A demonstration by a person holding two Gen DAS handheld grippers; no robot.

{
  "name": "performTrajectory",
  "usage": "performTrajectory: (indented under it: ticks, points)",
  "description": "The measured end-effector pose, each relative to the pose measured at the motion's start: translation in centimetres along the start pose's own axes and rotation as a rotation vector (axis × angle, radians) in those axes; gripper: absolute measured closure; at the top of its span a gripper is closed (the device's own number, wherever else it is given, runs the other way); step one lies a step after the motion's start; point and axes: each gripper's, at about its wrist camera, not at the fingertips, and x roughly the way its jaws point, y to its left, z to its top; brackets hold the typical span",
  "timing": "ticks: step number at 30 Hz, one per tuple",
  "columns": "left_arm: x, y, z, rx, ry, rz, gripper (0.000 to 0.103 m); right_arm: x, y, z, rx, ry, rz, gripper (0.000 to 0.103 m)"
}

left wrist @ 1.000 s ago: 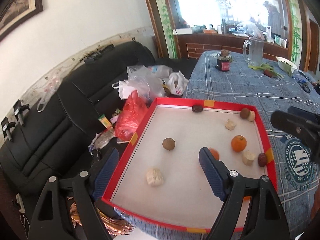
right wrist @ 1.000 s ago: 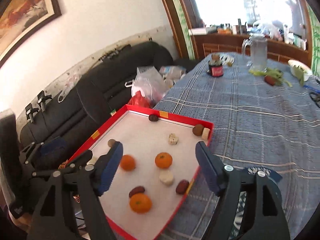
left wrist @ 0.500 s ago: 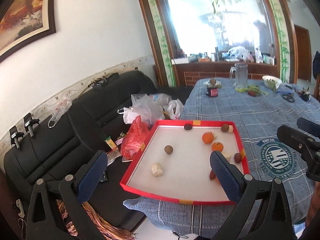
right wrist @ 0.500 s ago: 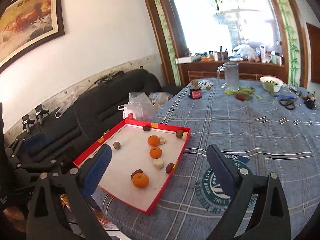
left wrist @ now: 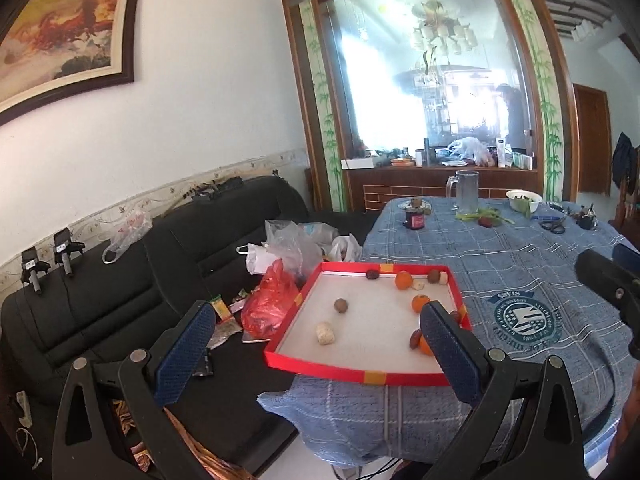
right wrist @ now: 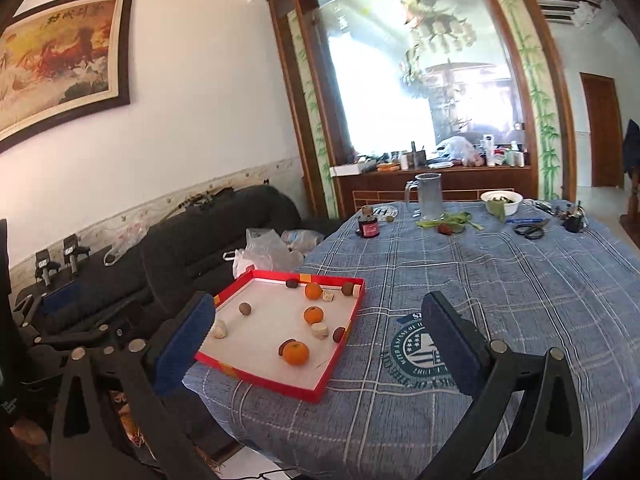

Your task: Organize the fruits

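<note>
A shallow red tray [left wrist: 298,301] [right wrist: 338,360] with a white floor sits at the near left corner of the table. Inside lie three oranges, among them one by the far wall [left wrist: 403,280] [right wrist: 313,291] and one near the front [right wrist: 296,353], plus brown round fruits [left wrist: 341,305] [right wrist: 245,308], dark red dates [right wrist: 339,334] and pale chunks [left wrist: 325,333] [right wrist: 320,330]. My left gripper [left wrist: 316,356] is open, held back from the tray with nothing between its fingers. My right gripper [right wrist: 320,354] is also open and empty, well above and behind the tray.
The table carries a blue checked cloth [right wrist: 500,280] with a round emblem [right wrist: 424,352]. At its far end stand a glass pitcher [right wrist: 429,196], a small jar [right wrist: 368,226], a white bowl [right wrist: 502,202] and scissors [right wrist: 530,230]. A black sofa [left wrist: 120,280] with plastic bags [left wrist: 272,300] lies left.
Both grippers have pulled back and risen away from the tray, which now looks smaller and farther. Several fruits rolled to new spots in the tray. Both stay open and empty.
</note>
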Motion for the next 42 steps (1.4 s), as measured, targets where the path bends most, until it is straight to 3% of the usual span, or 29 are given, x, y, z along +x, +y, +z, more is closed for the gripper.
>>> performTrajectory:
  ticks: [3,7,17,25,42]
  points:
    - [-0.6,0.8,-0.8,-0.001,-0.009,0.013,0.001,-0.4,0.6,-0.9,0.029,0.005,0.020,0.000]
    - [-0.2,0.9,-1.4,-0.011,-0.025,0.070,0.000,-0.1,1.6,-1.8,-0.029,-0.014,0.017,0.000]
    - [-0.4,0.1,-2.2,0.011,-0.004,0.034,0.000,1.0,0.1,-2.6,0.073,0.031,0.010,0.000]
    - [-0.1,0.4,-2.1,-0.006,0.001,0.041,0.000,0.8,1.0,-3.1,0.018,0.019,0.010,0.000]
    - [0.0,1.0,-2.3,-0.021,0.015,0.025,0.001,1.4,1.0,-3.5,0.032,0.059,0.012,0.000]
